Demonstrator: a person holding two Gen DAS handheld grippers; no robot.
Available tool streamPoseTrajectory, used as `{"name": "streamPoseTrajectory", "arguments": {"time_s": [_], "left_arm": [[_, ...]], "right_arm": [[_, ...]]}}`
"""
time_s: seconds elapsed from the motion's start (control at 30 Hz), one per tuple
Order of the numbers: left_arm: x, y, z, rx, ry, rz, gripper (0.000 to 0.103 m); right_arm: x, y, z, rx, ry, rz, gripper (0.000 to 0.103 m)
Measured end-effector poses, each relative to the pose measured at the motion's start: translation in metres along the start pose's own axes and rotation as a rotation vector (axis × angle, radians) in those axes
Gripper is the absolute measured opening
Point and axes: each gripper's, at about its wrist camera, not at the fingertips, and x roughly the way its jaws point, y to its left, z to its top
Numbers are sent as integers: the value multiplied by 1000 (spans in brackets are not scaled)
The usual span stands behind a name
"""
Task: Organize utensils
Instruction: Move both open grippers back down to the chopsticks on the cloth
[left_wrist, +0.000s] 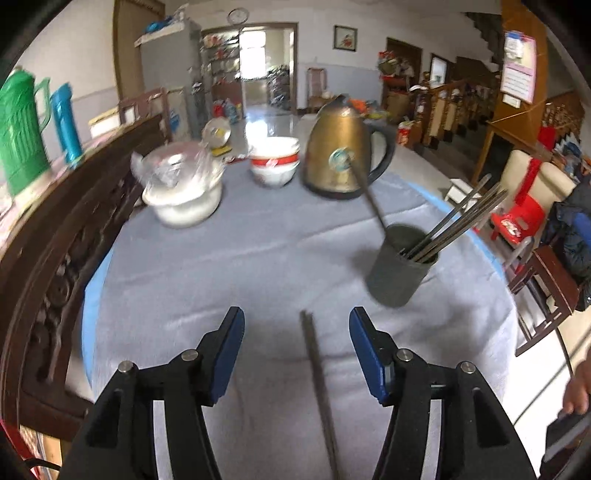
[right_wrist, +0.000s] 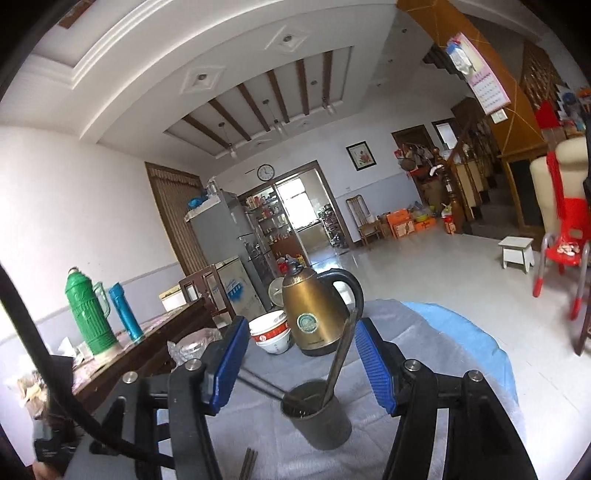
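Left wrist view, left gripper (left_wrist: 296, 325) angled down, released astride chopsticks (left_wrist: 319, 387), right gripper (right_wrist: 298, 341) near level, released above cup (right_wrist: 317, 415).

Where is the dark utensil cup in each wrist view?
Left wrist view: utensil cup stands right of centre on the grey cloth, ahead and right of the left claw.
Right wrist view: cup at bottom centre, between the right claw's fingers.
Shared landmark: brass kettle behind it.
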Motion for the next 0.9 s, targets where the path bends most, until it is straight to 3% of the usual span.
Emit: {"name": "streamPoseTrajectory", "arguments": {"time_s": [0.17, 0.43, 0.9], "left_arm": [[10, 19, -12, -29, 30, 98, 60], [10, 41, -28, -64, 39, 196, 60], [18, 57, -42, -84, 55, 212, 61]], "right_arm": [[-13, 19, -22, -32, 48, 42, 62], [9, 46, -78, -76, 278, 92, 62], [32, 64, -115, -143, 427, 70, 62]]}}
